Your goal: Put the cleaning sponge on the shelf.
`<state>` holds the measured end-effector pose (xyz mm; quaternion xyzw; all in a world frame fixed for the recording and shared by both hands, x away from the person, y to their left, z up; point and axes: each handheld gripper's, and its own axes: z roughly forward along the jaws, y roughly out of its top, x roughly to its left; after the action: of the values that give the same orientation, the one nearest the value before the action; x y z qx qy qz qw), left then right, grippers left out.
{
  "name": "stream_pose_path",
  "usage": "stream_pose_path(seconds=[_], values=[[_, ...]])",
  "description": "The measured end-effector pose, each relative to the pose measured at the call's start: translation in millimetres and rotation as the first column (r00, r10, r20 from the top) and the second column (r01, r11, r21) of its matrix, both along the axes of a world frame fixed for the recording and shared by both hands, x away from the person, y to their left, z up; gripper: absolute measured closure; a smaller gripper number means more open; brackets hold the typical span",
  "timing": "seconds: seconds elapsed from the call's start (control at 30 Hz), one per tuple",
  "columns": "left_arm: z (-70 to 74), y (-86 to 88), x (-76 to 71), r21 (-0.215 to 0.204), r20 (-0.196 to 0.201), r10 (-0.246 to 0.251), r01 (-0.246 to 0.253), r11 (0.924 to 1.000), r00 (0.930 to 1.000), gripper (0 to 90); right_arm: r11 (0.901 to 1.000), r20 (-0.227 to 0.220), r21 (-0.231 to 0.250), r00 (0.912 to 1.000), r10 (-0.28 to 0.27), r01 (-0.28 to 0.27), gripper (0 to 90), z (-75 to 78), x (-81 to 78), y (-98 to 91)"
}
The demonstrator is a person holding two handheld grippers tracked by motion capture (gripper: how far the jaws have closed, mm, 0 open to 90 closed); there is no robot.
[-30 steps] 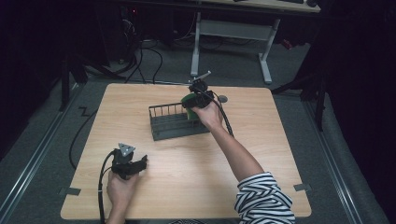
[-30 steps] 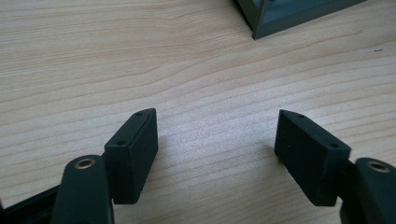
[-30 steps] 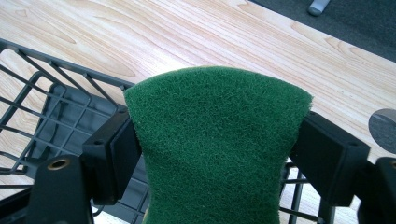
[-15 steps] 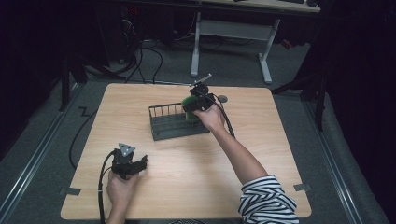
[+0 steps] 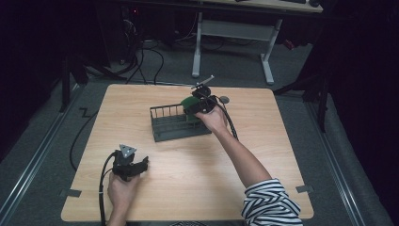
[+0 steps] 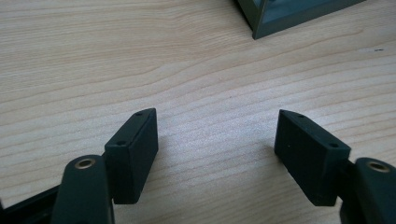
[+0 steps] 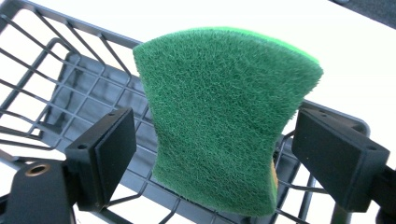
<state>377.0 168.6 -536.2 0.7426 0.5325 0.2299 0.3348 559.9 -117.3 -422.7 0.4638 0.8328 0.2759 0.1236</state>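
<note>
We see a pale wooden bench [image 5: 282, 141] from above, with a dark wire rack [image 5: 175, 123] standing a little past its middle, toward the far edge. The right gripper [image 5: 194, 107] reaches over the rack's right end, where a green scouring sponge [image 7: 224, 116] stands upright on its edge inside the rack, its long axis running up and down and its waist pinched inward. In the right gripper view the sponge sits directly between our two black fingers [image 7: 105, 156], yet there is a clear gap on each side: the fingers have just been opening, they stand wide and press on nothing, so the sponge rests on the rack's wire floor by itself, leaning toward the end wall. The coming move, we judge, turns on that gap, since the fingers flank the sponge's narrow waist and should be able to draw straight back without tipping it. The left gripper [image 5: 128, 162] rests near the bench's near left corner, well apart from the rack, its fingers [image 6: 135, 149] spread wide over bare wood and holding nothing.
</note>
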Motion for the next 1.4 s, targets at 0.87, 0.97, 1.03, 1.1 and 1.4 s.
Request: stream_pose_path(seconds=[0.87,0.97,1.03,1.1,1.4], values=[[0.0,0.3,0.1,-0.006,0.000,-0.001,0.001,1.0000,1.0000,31.0,0.9954,0.139,0.096,0.9901,-0.018,0.005,19.7,44.4,-60.3,-74.3],[0.1,0.4,0.0,-0.006,0.000,-0.001,0.001,1.0000,1.0000,30.9,0.9921,0.156,0.125,0.9874,-0.029,0.010,22.0,47.9,-71.7,-89.8],[0.1,0.4,0.0,-0.006,0.000,-0.001,0.001,1.0000,1.0000,30.9,0.9890,0.156,0.147,0.9868,-0.042,0.019,23.3,49.8,-77.8,-100.3],[0.1,0.4,0.0,-0.008,-0.001,0.000,0.000,1.0000,1.0000,30.9,0.9870,0.156,0.158,0.9864,-0.053,0.028,24.2,51.8,-83.3,-109.8],[0.0,0.9,0.1,-0.014,0.001,0.001,-0.001,0.9999,1.0000,31.0,0.9788,0.152,0.191,0.9829,-0.104,0.073,25.9,61.4,-105.8,-143.0]])
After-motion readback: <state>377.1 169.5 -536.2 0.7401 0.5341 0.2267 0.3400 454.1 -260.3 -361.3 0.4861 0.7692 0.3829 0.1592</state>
